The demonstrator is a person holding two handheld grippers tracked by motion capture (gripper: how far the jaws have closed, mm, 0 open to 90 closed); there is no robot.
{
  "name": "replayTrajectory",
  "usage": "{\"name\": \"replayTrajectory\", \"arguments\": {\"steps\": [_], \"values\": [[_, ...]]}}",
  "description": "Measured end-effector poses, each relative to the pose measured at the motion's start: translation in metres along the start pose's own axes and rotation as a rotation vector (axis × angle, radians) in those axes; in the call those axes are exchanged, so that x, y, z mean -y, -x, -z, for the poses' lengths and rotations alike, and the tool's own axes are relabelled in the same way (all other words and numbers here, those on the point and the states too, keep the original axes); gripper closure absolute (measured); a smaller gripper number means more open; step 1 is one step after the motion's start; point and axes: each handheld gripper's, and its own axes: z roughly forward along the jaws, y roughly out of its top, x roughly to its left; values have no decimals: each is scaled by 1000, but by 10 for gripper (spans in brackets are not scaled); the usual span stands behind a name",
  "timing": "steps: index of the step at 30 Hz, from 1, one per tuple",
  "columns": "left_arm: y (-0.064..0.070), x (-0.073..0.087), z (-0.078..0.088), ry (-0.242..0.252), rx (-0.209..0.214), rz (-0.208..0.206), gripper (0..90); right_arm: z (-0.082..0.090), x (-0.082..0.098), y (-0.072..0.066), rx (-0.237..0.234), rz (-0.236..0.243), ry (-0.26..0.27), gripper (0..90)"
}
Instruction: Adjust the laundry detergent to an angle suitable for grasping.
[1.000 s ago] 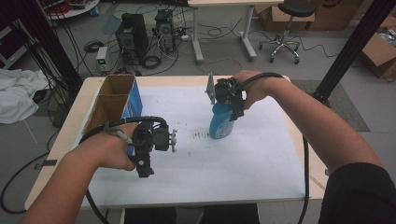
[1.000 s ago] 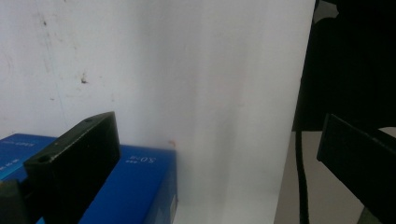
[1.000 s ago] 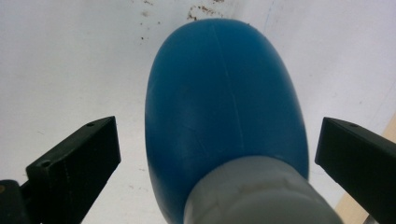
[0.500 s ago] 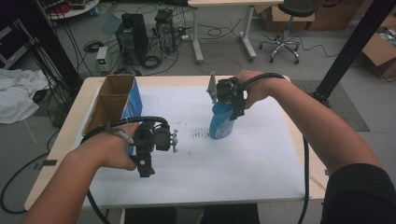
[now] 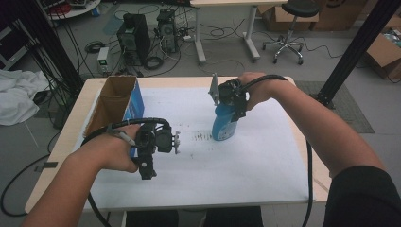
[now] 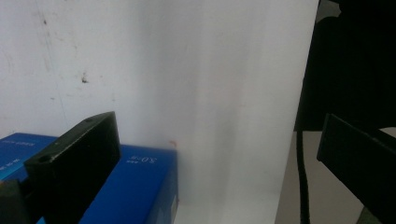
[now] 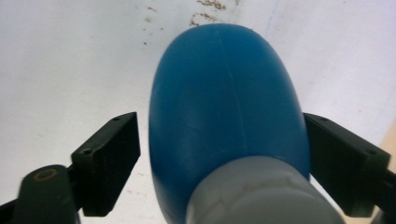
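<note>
Now my right gripper (image 7: 219, 163) straddles the upright blue bottle (image 7: 229, 116) mid-table from above; its jaws have just been closing, a gap remaining. My left gripper (image 6: 224, 154) waits open beside the box (image 5: 116, 101).

The only print that comes close to legible stands on the side of the blue cardboard box (image 6: 135, 186) in the left gripper view: a short row of small pale characters, seen upside down, that looks like "3.0" followed by a few more marks too blurred to make out. A fainter pale line sits further left on the same blue face and cannot be read. In the high view the blue box (image 5: 136, 101) shows no lettering, and the blue plastic bottle (image 7: 229, 116) with its grey cap bears no label.
</note>
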Motion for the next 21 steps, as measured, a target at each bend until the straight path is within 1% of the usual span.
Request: {"name": "replayTrajectory", "arguments": {"steps": [8,12,14,18,19,21], "values": [[0,1,-2,-2,1,4,2,-1,1,0,6,-3,-14,181],[0,1,-1,-8,1,6,3,0,2,1,5,-4,-8,213],[0,1,-1,-7,1,6,3,0,2,1,0,3,-6,237],[0,0,-2,-8,1,5,3,-1,2,0,6,7,-6,241],[0,0,-2,-9,0,6,3,-1,2,0,6,8,-6,247],[0,-1,-2,-10,0,9,3,-1,2,0,9,14,-5,290]]}}
